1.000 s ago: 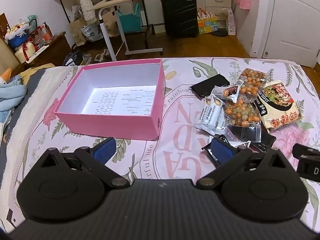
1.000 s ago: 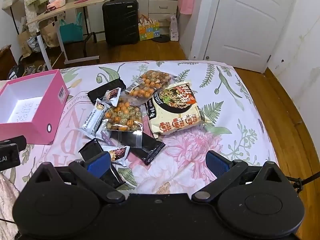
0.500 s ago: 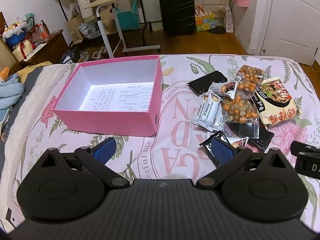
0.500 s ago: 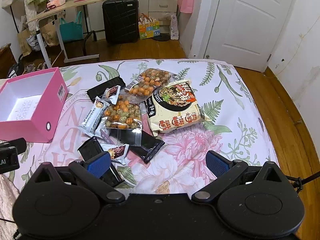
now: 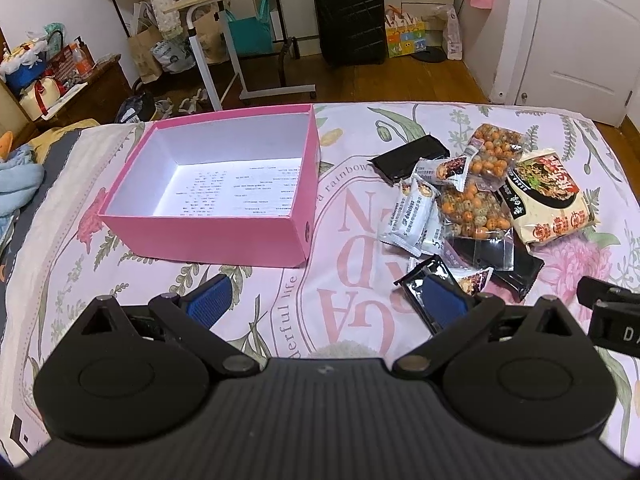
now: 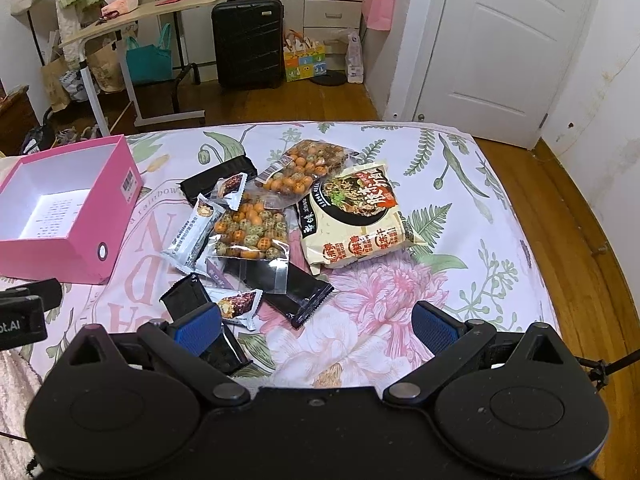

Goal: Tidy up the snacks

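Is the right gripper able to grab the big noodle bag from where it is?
Probably yes. The right gripper is open, the noodle bag lies ahead on top of the pile, nothing covering it.

Black suitcase [image 6: 248,42] beside desk [image 6: 140,20]; white door [image 6: 492,48] shut.

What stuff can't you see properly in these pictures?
- Black packet: right view, near end hidden behind the gripper finger.
- Black wrapper: right view, partly covered by the clear bean bag.
- Print on the pink box floor: left view, too small to read.
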`<state>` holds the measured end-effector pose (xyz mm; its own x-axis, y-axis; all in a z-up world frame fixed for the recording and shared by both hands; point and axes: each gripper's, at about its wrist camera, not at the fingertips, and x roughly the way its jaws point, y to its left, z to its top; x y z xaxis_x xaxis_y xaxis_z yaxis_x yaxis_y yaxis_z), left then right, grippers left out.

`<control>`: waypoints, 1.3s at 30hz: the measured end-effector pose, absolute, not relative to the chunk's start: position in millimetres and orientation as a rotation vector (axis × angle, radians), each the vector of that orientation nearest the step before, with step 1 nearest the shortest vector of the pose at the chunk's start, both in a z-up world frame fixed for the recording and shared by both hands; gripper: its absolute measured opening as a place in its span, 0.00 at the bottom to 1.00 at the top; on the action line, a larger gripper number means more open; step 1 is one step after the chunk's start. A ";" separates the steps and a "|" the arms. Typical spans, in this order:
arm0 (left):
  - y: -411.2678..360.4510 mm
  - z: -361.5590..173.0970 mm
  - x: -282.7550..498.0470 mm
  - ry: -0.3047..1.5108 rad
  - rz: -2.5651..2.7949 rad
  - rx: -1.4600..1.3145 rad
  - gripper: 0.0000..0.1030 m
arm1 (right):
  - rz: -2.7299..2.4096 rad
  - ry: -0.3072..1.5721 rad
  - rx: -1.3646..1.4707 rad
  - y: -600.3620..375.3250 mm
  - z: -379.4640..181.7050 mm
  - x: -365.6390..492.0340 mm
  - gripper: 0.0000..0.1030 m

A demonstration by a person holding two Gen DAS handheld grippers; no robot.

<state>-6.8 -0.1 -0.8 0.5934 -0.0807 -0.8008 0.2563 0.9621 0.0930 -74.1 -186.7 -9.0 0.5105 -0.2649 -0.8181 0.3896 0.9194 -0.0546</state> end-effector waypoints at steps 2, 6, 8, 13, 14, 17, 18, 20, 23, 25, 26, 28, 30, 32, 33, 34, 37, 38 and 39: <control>-0.5 -1.2 -7.2 0.918 -0.200 0.208 1.00 | -0.397 0.956 0.140 -186.5 -9.3 -74.4 0.99; -0.9 -1.6 -7.5 0.927 -0.207 0.194 1.00 | -0.404 0.947 0.134 -186.2 -9.2 -76.0 0.99; 0.1 0.1 -8.9 0.933 -0.218 0.190 1.00 | -0.423 0.921 0.138 -187.3 -7.0 -78.1 0.99; 1.3 9.0 -15.0 0.900 -0.228 0.195 1.00 | -0.447 0.887 0.147 -192.0 -1.6 -81.1 0.99; 1.1 10.5 -15.9 0.896 -0.231 0.196 1.00 | -0.447 0.887 0.151 -193.2 -1.1 -81.6 0.99; 2.1 13.9 -17.5 0.892 -0.237 0.193 1.00 | -0.451 0.888 0.148 -193.7 -1.1 -83.6 1.00; 2.4 14.6 -18.2 0.890 -0.237 0.193 1.00 | -0.451 0.889 0.146 -193.6 -1.0 -84.2 1.00; 3.2 15.7 -18.7 0.888 -0.238 0.192 1.00 | -0.451 0.886 0.145 -193.5 -0.5 -85.3 1.00; 2.9 16.2 -18.8 0.887 -0.236 0.193 1.00 | -0.447 0.882 0.143 -192.6 0.8 -85.6 1.00; 2.6 16.8 -19.0 0.886 -0.235 0.196 1.00 | -0.444 0.881 0.139 -191.5 1.1 -85.2 0.99; 2.7 16.9 -19.0 0.888 -0.235 0.195 1.00 | -0.442 0.881 0.136 -190.9 1.3 -85.0 1.00; 3.3 17.9 -19.2 0.890 -0.237 0.190 1.00 | -0.438 0.879 0.132 -190.1 2.1 -85.1 1.00; 4.9 20.9 -20.6 0.886 -0.239 0.174 1.00 | -0.440 0.877 0.131 -189.3 2.5 -85.5 1.00; 6.3 23.4 -22.7 0.879 -0.247 0.174 1.00 | -0.442 0.873 0.138 -190.3 3.6 -86.2 1.00; 6.7 24.4 -23.5 0.876 -0.247 0.175 1.00 | -0.441 0.872 0.145 -191.0 4.2 -86.2 1.00; 7.3 25.5 -24.3 0.872 -0.247 0.175 1.00 | -0.439 0.873 0.153 -192.1 4.4 -86.2 1.00; 8.2 25.9 -24.8 0.870 -0.247 0.174 1.00 | -0.443 0.876 0.167 -194.6 3.8 -86.8 1.00; 7.9 25.9 -24.8 0.870 -0.246 0.174 1.00 | -0.446 0.876 0.167 -195.0 3.8 -87.0 1.00; 7.9 26.4 -24.6 0.870 -0.245 0.174 1.00 | -0.446 0.877 0.165 -195.2 3.8 -87.1 1.00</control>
